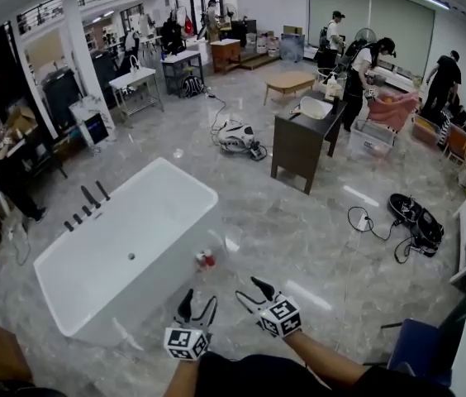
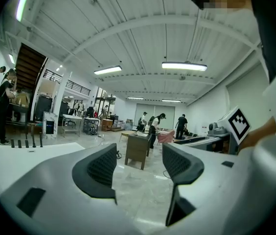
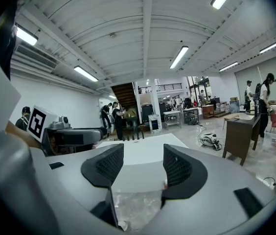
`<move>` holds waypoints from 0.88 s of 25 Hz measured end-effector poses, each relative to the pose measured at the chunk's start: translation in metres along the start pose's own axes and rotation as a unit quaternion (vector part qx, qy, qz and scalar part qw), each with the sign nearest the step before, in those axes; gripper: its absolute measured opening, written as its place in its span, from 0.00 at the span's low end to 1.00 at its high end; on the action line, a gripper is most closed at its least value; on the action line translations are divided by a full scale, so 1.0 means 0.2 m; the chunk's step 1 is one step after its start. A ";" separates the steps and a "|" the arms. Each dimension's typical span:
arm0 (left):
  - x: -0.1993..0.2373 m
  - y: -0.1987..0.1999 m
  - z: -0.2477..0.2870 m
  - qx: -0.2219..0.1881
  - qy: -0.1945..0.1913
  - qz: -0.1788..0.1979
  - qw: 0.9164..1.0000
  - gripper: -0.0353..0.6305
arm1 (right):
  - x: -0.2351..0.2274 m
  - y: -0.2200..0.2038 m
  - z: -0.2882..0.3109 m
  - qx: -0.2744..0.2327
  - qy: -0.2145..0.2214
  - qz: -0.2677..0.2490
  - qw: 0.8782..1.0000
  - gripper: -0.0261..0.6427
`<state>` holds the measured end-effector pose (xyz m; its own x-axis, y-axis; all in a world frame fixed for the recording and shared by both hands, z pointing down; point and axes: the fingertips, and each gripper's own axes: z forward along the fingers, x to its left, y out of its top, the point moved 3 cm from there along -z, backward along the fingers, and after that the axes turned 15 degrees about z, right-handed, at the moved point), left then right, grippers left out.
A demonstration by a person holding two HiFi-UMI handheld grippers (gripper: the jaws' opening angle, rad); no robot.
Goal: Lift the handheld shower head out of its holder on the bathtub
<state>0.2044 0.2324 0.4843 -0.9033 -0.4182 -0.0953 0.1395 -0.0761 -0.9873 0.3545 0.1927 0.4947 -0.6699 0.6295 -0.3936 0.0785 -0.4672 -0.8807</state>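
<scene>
Head view first: the left gripper (image 1: 198, 304) and right gripper (image 1: 251, 292) hung low in frame, both held out over the marble floor (image 1: 299, 230), well short of the white bathtub (image 1: 126, 255). A row of black fittings (image 1: 86, 207) stood on the tub's far-left rim. The handheld shower head was presumably among them, too small to single out. Nothing had been reached yet. The sound play looked to be walking round to that rim, squaring one gripper to the handle, then lifting straight up out of the holder.

Left gripper view: jaws were spread wide, nothing between them but floor and a distant brown desk (image 2: 138, 151). The tub's flat rim lay off to the left.

Right gripper view: jaws were equally wide and empty, with the tub's white top framed in the gap and the fittings at its far end.

The room was busy, a big open hall with several people at tables, plus cables and a black bag (image 1: 415, 217) on the glossy floor, so footing deserved care.
</scene>
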 end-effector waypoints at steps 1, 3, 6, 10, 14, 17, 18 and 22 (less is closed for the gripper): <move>-0.01 0.00 0.00 0.000 0.002 0.002 1.000 0.46 | 0.00 0.00 0.00 -0.001 0.002 -0.001 1.000 0.37; -0.01 0.01 -0.02 0.003 0.006 0.006 1.000 0.46 | 0.02 -0.01 0.00 -0.003 0.008 0.001 1.000 0.37; 0.02 -0.03 -0.07 0.010 0.013 0.008 1.000 0.47 | 0.06 -0.04 0.06 -0.004 0.018 0.004 1.000 0.37; 0.07 -0.10 -0.07 0.015 0.018 0.003 1.000 0.47 | 0.06 -0.07 0.15 0.001 0.026 0.005 1.000 0.37; 0.17 -0.12 -0.05 0.022 0.029 -0.004 0.999 0.47 | 0.08 -0.07 0.25 0.013 0.036 0.004 0.999 0.37; 0.23 -0.15 -0.05 0.026 0.039 -0.012 0.999 0.47 | 0.08 -0.09 0.32 0.026 0.037 0.008 0.999 0.37; 0.26 -0.16 -0.04 0.025 0.042 -0.015 0.999 0.47 | 0.08 -0.09 0.35 0.028 0.038 0.008 0.999 0.37; 0.44 -0.18 0.02 0.025 0.048 -0.019 0.998 0.47 | 0.07 -0.04 0.56 0.030 0.040 0.005 0.999 0.37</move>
<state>0.1219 0.1942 0.5125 -0.9427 -0.3259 -0.0715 0.1219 -0.1369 -0.9831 0.2620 0.1358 0.5256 -0.6086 0.6705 -0.4243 0.0392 -0.5087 -0.8601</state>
